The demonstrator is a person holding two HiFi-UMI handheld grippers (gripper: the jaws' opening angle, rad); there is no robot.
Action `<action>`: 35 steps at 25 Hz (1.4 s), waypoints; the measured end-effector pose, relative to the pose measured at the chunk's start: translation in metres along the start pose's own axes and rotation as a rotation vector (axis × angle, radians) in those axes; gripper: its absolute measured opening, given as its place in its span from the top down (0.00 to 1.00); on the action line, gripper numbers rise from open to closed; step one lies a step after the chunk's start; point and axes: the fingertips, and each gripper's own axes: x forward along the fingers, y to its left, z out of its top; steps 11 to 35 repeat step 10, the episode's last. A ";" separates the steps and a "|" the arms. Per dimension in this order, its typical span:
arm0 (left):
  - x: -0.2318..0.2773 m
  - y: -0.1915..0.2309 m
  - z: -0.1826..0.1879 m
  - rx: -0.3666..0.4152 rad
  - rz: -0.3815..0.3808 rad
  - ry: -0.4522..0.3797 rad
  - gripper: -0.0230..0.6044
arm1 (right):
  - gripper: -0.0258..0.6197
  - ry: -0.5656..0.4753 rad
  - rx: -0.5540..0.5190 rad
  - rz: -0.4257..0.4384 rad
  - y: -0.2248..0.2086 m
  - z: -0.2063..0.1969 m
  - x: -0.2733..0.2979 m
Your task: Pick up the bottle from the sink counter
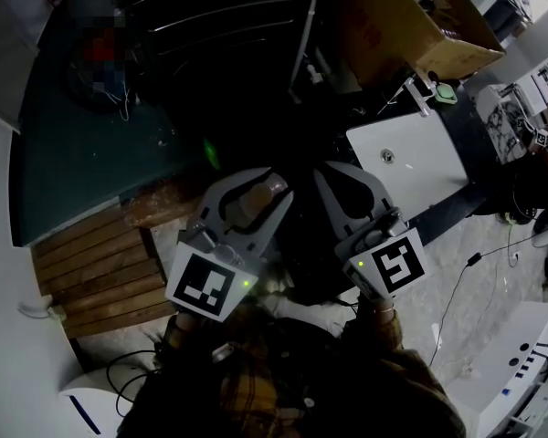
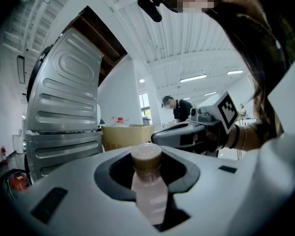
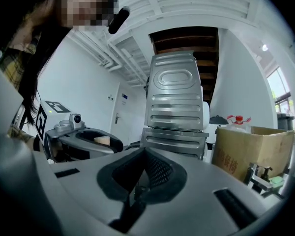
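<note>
A small pale bottle (image 2: pixel 148 188) with a tan cap stands upright between the jaws of my left gripper (image 2: pixel 146 150), which is shut on its body. In the head view the bottle (image 1: pixel 256 199) shows inside the left gripper (image 1: pixel 253 188), held high and close to the person's body, away from the white sink counter (image 1: pixel 411 167). My right gripper (image 1: pixel 331 172) hangs just to the right of the left one. Its jaws meet with nothing between them (image 3: pixel 145 154). The right gripper view also catches the bottle's cap (image 3: pixel 102 140) in the left gripper.
A cardboard box (image 1: pixel 411 16) stands behind the sink counter, with a faucet (image 1: pixel 418 94) beside it. A ribbed metal appliance (image 3: pixel 174 102) towers ahead. Wooden boards (image 1: pixel 91 263) lie at the lower left beside a dark green floor (image 1: pixel 82 153). A person stands far off (image 2: pixel 179 108).
</note>
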 end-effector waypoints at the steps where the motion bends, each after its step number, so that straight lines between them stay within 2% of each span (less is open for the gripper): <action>1: 0.000 0.000 0.000 0.001 0.000 -0.001 0.76 | 0.94 0.001 0.000 0.001 0.000 0.000 0.001; 35: 0.000 0.000 -0.002 0.003 -0.004 0.004 0.76 | 0.94 0.009 0.007 -0.001 0.000 -0.004 0.002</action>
